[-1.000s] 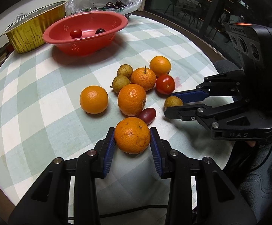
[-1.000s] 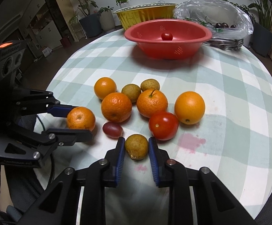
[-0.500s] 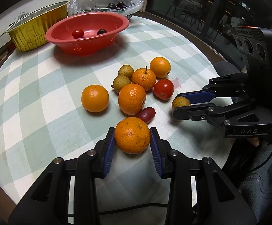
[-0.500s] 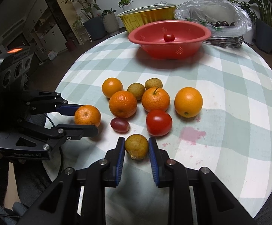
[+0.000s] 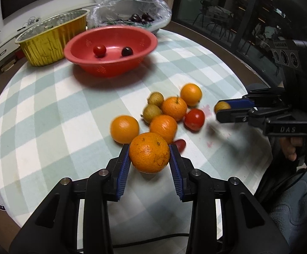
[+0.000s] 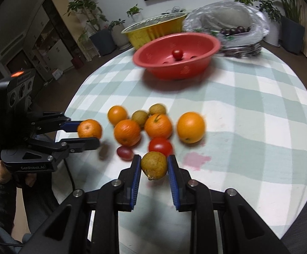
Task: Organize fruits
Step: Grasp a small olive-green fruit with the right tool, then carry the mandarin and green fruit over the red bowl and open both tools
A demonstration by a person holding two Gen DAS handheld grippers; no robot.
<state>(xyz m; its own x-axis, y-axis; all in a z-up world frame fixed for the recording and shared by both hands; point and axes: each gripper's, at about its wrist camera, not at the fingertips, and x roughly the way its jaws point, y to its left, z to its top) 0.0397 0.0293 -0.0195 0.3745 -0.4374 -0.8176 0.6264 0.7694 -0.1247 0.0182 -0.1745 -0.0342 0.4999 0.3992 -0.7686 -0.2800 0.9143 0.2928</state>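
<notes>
My left gripper (image 5: 149, 155) is shut on an orange (image 5: 149, 152), held just above the checked tablecloth; from the right wrist view the same gripper (image 6: 88, 132) and orange (image 6: 89, 128) show at the left. My right gripper (image 6: 154, 165) is shut on a small yellow-brown fruit (image 6: 154, 165), lifted off the cloth; in the left wrist view that gripper (image 5: 222, 108) and fruit (image 5: 221, 106) sit at the right. A pile of oranges (image 5: 163, 127), a red tomato (image 5: 194, 116), small brown fruits (image 5: 152, 112) and a dark red grape (image 5: 179, 145) lies between them.
A red bowl (image 5: 111, 67) with a cherry tomato (image 5: 99, 50) and a dark fruit (image 5: 127, 51) stands at the back of the round table. Behind it are a gold foil tray (image 5: 47, 40) and a plastic bag of dark fruit (image 5: 132, 14). A pink stain (image 6: 195, 159) marks the cloth.
Both grippers have lifted their fruit off the cloth. The right gripper with the small brown fruit rose and drifted away from the pile; the left one tilted up slightly.
</notes>
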